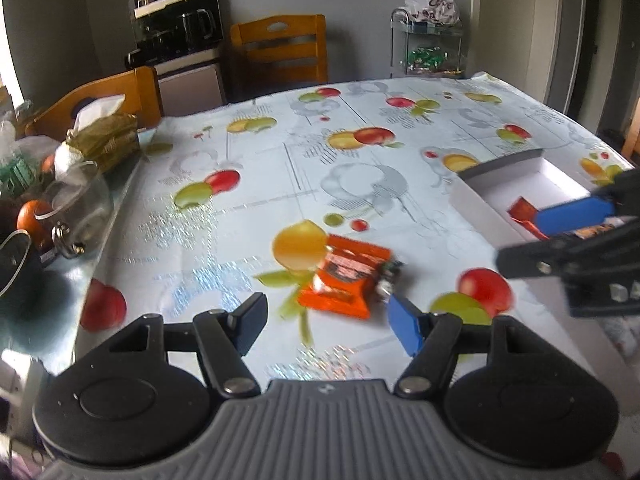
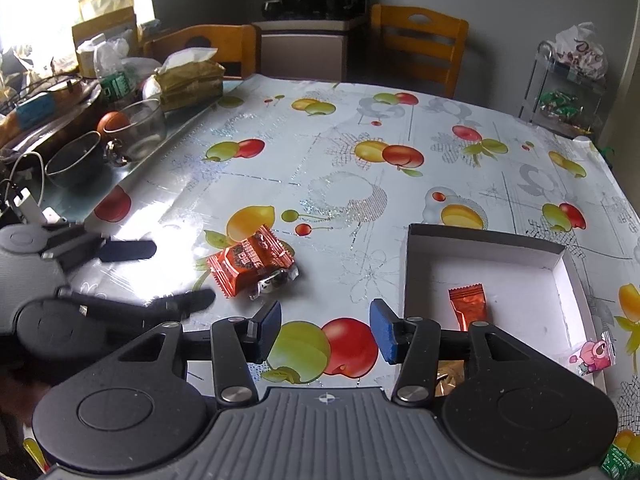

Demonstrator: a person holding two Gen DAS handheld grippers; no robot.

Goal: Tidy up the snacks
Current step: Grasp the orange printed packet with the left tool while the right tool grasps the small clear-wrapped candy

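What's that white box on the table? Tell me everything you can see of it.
The white box is a shallow, open tray with no lid on it, seemingly cardboard, white inside with a darker outer face on its far wall. It sits flat on the fruit-print tablecloth, toward the right. Inside lie an orange foil packet, a small pink cartoon-print packet at the near right corner, and something golden, mostly hidden behind the right claw. No claw touches it.

Orange snack packet (image 2: pixel 250 266) lies flat on the tablecloth, a small dark wrapped sweet (image 2: pixel 272 282) touching it. White box (image 2: pixel 416 264) sits open, holding an orange sachet (image 2: pixel 468 307) and a pink packet (image 2: pixel 594 356).
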